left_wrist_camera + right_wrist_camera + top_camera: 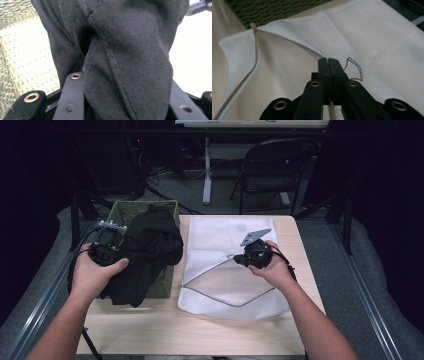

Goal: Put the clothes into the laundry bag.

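Observation:
A black garment hangs bunched over the green woven basket at the table's left. My left gripper is shut on it; in the left gripper view the dark cloth fills the space between both jaws. A white mesh bag lies flat across the table's middle, its zipper mouth gaping toward the basket. My right gripper is shut on the upper edge of that mouth; in the right gripper view the closed tips pinch the mesh beside the zipper.
The wooden table has bare room along its front edge. The basket stands right beside the bag's zipper end. Behind the table are a folding chair, a white desk leg and floor cables.

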`<move>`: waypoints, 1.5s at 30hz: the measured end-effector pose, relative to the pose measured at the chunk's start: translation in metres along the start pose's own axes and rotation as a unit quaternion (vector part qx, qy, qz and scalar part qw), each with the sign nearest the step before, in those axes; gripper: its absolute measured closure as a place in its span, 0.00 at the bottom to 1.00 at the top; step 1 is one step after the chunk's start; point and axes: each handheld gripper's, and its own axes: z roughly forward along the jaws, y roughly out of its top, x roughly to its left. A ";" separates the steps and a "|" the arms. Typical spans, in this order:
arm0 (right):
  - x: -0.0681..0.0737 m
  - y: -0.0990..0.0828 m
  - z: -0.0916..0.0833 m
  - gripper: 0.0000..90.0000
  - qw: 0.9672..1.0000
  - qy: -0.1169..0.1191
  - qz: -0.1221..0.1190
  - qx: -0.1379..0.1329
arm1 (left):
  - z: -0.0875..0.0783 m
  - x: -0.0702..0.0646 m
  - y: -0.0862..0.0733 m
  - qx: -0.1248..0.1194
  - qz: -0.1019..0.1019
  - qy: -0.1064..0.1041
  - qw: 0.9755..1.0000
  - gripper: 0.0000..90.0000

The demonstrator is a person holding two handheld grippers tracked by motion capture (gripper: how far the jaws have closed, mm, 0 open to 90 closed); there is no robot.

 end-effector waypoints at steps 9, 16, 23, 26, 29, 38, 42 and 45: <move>-0.001 0.000 -0.001 0.99 1.000 0.004 0.004 0.000 | 0.000 -0.025 -0.009 -0.010 0.030 -0.020 0.999 0.69; -0.001 0.000 -0.001 0.99 1.000 0.007 0.007 0.000 | 0.006 -0.045 -0.015 -0.013 0.053 -0.037 0.998 0.69; -0.002 0.000 -0.001 0.99 1.000 0.008 0.008 0.001 | 0.018 -0.058 -0.020 -0.005 0.066 -0.054 0.996 0.69; -0.002 0.000 -0.001 0.99 1.000 0.009 0.010 0.001 | 0.023 -0.062 -0.023 -0.001 0.072 -0.063 0.995 0.69; -0.003 0.000 -0.001 0.99 1.000 0.011 0.011 0.000 | 0.028 -0.066 -0.027 0.004 0.075 -0.069 0.995 0.69; -0.003 0.000 0.000 0.99 1.000 0.012 0.013 0.002 | 0.034 -0.074 -0.037 0.009 0.087 -0.078 0.993 0.69; -0.003 0.000 0.000 0.99 1.000 0.013 0.015 0.002 | 0.035 -0.078 -0.043 0.011 0.092 -0.084 0.992 0.69; -0.003 0.000 0.000 0.99 1.000 0.012 0.016 0.001 | 0.036 -0.082 -0.046 0.011 0.097 -0.087 0.991 0.69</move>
